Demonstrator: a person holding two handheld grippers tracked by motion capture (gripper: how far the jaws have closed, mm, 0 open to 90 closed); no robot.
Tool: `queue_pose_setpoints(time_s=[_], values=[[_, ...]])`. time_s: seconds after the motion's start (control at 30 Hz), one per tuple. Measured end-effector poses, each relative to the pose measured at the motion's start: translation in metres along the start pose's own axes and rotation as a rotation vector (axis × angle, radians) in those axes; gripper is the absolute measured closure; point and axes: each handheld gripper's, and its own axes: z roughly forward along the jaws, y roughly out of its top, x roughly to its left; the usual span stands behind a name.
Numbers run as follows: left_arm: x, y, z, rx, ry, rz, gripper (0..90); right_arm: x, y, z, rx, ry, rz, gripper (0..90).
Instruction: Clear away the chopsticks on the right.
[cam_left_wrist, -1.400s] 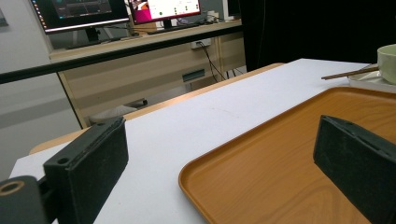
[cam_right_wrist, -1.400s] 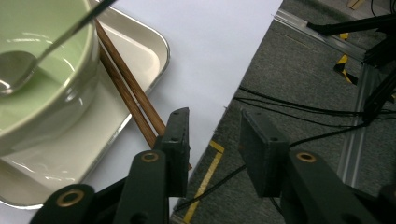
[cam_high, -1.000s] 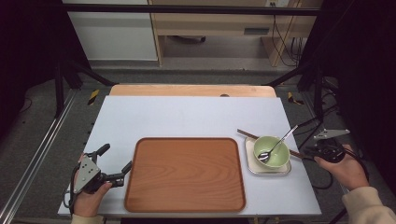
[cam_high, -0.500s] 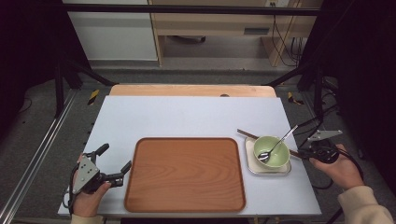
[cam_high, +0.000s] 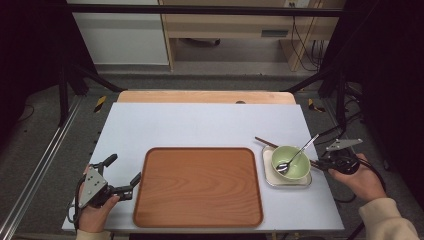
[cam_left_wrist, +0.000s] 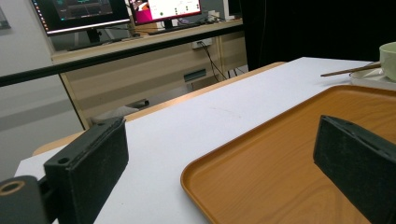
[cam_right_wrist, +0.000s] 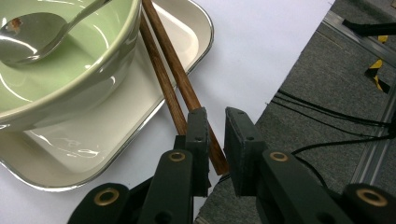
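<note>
Nearest to us in the high view, our left gripper (cam_high: 121, 177) rests at the near left corner of the white table (cam_high: 200, 125), its jaws spread wide with one tip just beside the left rim of the wooden tray (cam_high: 198, 186). In the left gripper view the two black pads stand far apart with nothing between them, the tray's orange-brown rim (cam_left_wrist: 196, 170) running between them below. The tray lies bare at the near middle of the table. To its right sits a cream rectangular dish (cam_high: 270, 172) holding a pale green bowl (cam_high: 295, 167), and a metal spoon (cam_high: 296, 156) leans in the bowl with its handle pointing up and away. A pair of brown chopsticks (cam_high: 265, 143) lies under the bowl across the dish, its near end poking past the table's right edge. There our right gripper (cam_right_wrist: 215, 140) has its jaws narrowed around the end of one of the chopsticks (cam_right_wrist: 175, 91), nearly closed on the tip. Beyond the table stands a wooden desk (cam_high: 240, 25).
</note>
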Motion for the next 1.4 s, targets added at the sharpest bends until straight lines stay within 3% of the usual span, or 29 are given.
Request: queue_pose_setpoints(time_s=[0.53,0.63,0.77,0.87,1.4], values=[[0.000,0.000,0.000,0.004,0.003,0.005,2.9,-0.001,0.004,0.012,0.013,0.007,0.010,77.0],[0.001,0.000,0.000,0.005,0.003,0.004,2.9,-0.001,0.004,0.014,0.018,0.025,-0.001,83.7],[0.001,0.000,-0.001,0.003,0.005,0.003,2.9,-0.002,0.003,0.011,-0.033,0.047,0.036,84.8],[0.001,0.000,0.000,0.005,0.003,0.003,2.9,-0.002,0.001,0.010,-0.042,0.048,0.038,84.8],[0.000,0.000,0.000,0.001,0.004,0.000,2.9,-0.006,0.000,-0.009,-0.145,-0.054,0.101,85.0]])
